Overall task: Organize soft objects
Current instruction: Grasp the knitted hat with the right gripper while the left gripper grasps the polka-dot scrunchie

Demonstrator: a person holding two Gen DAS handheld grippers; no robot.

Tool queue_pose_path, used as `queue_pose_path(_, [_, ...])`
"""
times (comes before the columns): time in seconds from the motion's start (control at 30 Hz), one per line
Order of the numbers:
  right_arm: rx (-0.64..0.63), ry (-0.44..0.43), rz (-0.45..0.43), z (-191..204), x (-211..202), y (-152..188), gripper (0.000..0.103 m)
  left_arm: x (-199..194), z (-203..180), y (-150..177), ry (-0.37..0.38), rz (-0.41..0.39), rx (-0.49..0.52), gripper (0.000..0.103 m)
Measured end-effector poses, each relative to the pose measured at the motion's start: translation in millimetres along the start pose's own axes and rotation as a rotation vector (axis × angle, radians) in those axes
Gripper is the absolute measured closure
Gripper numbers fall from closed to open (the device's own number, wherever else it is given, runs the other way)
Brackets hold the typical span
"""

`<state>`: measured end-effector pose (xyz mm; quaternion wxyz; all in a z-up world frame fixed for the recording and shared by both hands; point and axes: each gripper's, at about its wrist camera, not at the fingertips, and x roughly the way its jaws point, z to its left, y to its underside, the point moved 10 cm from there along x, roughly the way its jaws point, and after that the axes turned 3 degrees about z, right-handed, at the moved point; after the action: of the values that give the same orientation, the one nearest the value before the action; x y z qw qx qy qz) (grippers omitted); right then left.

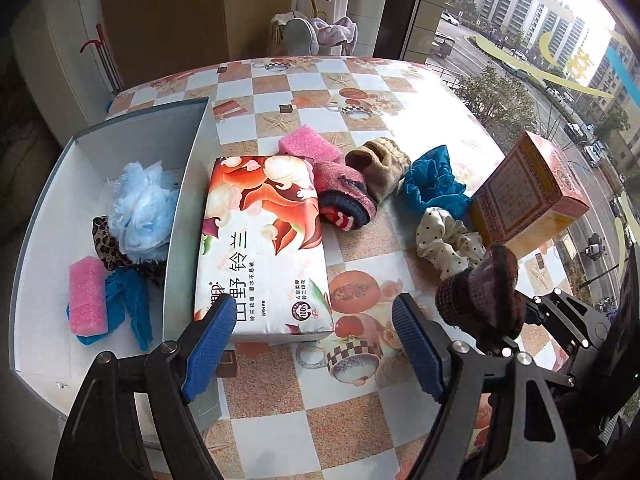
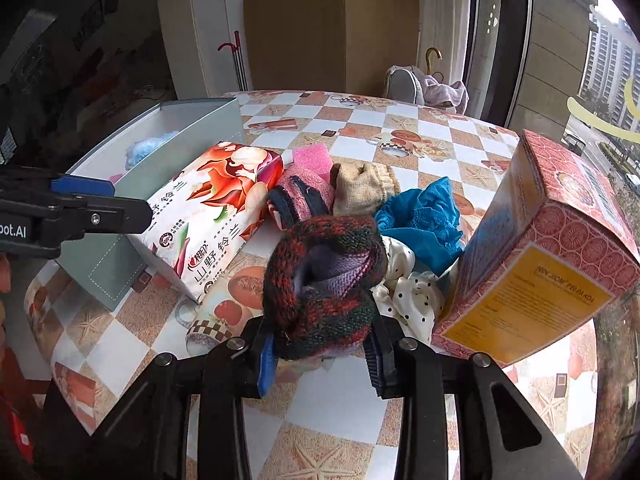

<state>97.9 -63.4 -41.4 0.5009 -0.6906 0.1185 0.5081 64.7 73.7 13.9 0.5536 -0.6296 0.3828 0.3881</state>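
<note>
Nearest in the right wrist view, the right tongs (image 2: 320, 354) pinch a rolled knitted sock (image 2: 324, 280) of red, green and purple yarn, their blue pads pressed into its sides above the tabletop (image 2: 340, 396); in the left wrist view the left tongs (image 1: 314, 344) stand spread with nothing between them, over the near end of a tissue pack (image 1: 260, 240).

The tabletop wears a glossy checked cloth of white and sandy squares printed with starfish, cups and fruit; beside the held sock lie a white polka-dot scrunchie (image 2: 412, 292) and a crumpled blue cloth (image 2: 420, 216); just right of them a red patterned carton (image 2: 552, 240) with a yellow label stands tilted; further back a pink-and-navy sock roll (image 2: 304, 196), a tan sock (image 2: 364, 188) and a pink sponge (image 2: 310, 158) sit close together against the far end of the tissue pack.

To the left a grey open box (image 1: 188, 184) holds a pale blue puff (image 1: 140, 208), a leopard-print piece (image 1: 106, 246), another pink sponge (image 1: 88, 296) and a blue cloth (image 1: 128, 304).

Beyond the tabletop's far edge stand a large cardboard sheet (image 2: 332, 28), a chair draped with a pale garment (image 2: 432, 88), and a window (image 1: 540, 40) showing tower blocks and a street.
</note>
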Motion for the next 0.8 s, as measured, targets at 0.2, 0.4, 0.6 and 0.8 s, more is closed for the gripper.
queue_pose_path(0.2, [0.012, 0.132, 0.045, -26, -7, 51, 0.066, 23, -79, -16, 0.054, 0.014, 0.137, 0.02])
queue_pose_path(0.4, [0.123, 0.147, 0.041, -58, -9, 66, 0.066, 65, -132, -15, 0.141, 0.046, 0.293, 0.02])
queue_pose_path(0.6, [0.166, 0.133, 0.03, -67, -7, 71, 0.065, 107, -145, -18, 0.201, 0.091, 0.31, 0.02])
queue_pose_path(0.8, [0.152, 0.128, 0.047, -66, 1, 75, 0.065, 114, -145, -14, 0.207, 0.091, 0.3, 0.08])
